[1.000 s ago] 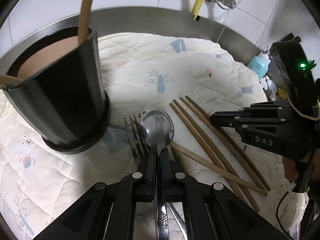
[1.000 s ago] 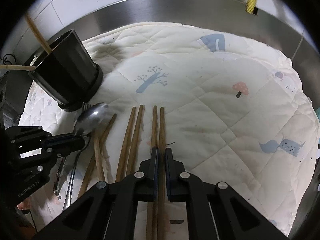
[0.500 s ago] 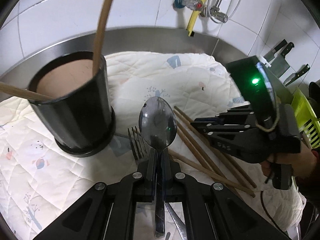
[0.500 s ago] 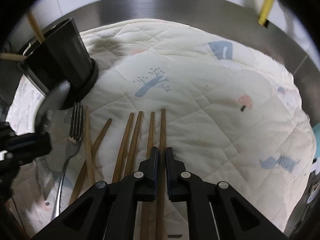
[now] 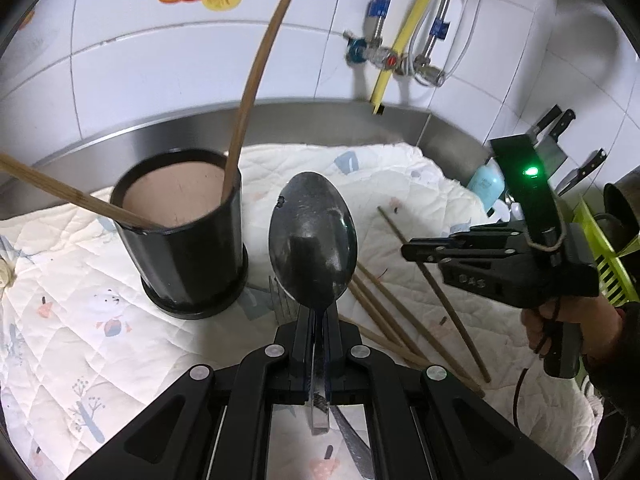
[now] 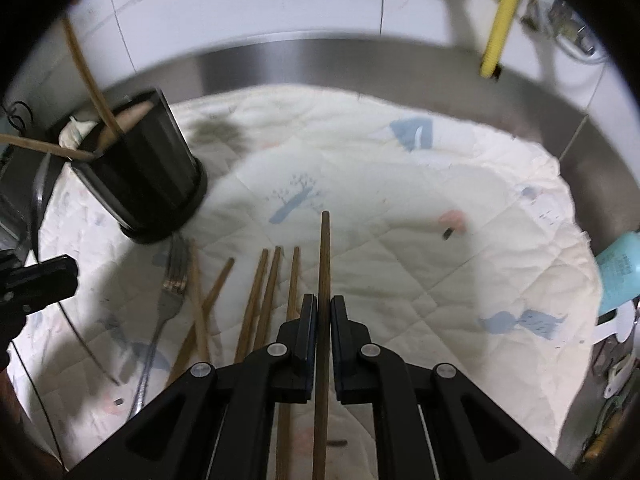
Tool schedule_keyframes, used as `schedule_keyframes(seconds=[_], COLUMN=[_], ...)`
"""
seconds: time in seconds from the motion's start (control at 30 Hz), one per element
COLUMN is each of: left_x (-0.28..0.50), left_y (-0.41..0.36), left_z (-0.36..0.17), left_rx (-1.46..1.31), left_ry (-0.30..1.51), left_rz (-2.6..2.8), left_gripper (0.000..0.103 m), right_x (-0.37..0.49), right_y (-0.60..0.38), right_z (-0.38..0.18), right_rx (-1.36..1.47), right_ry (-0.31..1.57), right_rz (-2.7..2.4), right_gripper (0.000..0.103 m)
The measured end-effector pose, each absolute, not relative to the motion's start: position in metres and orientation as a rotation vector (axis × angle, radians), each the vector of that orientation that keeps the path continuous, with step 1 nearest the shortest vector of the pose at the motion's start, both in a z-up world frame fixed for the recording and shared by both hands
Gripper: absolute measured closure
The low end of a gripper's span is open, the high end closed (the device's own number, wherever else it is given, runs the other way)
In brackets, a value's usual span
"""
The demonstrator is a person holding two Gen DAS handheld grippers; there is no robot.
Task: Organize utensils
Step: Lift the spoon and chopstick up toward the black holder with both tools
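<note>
My left gripper (image 5: 319, 316) is shut on the handle of a metal spoon (image 5: 313, 240), held up above the quilted mat with its bowl pointing away. Left of the spoon stands a black utensil holder (image 5: 184, 236) with two wooden chopsticks (image 5: 256, 80) leaning out of it. My right gripper (image 6: 323, 312) is shut on one brown chopstick (image 6: 323, 280), lifted off the mat. Several more chopsticks (image 6: 260, 300) and a fork (image 6: 174, 280) lie on the mat to its left. The left wrist view shows the right gripper (image 5: 408, 250) at the right, with its chopstick (image 5: 436, 292).
A cream quilted mat (image 6: 400, 220) covers a steel counter with a raised steel back edge (image 5: 320, 120) under a tiled wall. Pipes and a yellow hose (image 5: 396, 48) hang on the wall. A blue bottle (image 6: 620, 276), knives (image 5: 560, 128) and a green rack (image 5: 616, 268) crowd the right side.
My left gripper has risen with the spoon, leaving the fork on the mat. My right gripper has lifted one chopstick away from the row beside it.
</note>
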State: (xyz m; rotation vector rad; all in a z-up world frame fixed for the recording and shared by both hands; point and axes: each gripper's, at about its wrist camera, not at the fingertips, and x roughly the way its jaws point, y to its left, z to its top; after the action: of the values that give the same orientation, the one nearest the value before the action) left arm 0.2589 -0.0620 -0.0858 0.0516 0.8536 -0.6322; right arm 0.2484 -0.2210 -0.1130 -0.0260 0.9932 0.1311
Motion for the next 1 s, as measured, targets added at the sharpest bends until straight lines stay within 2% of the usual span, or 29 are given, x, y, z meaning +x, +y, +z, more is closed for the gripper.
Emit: schedule_keyframes(seconds=[0.47, 1.0], left_x=[0.24, 0.294], left_y=[-0.029, 0.014], left_z=[-0.014, 0.054], left_rx=[-0.018, -0.13], left_ry=[0.7, 0.56], left_rz=[-0.603, -0.536], left_gripper=[0.1, 0.1], right_x=[0.204, 0.213], right_y=[-0.225, -0.194], right_z=[-0.031, 0.056], right_rx=[-0.025, -0.021], right_ry=[0.787, 0.6], right_rz=[0.187, 0.253], right_gripper=[0.094, 0.094])
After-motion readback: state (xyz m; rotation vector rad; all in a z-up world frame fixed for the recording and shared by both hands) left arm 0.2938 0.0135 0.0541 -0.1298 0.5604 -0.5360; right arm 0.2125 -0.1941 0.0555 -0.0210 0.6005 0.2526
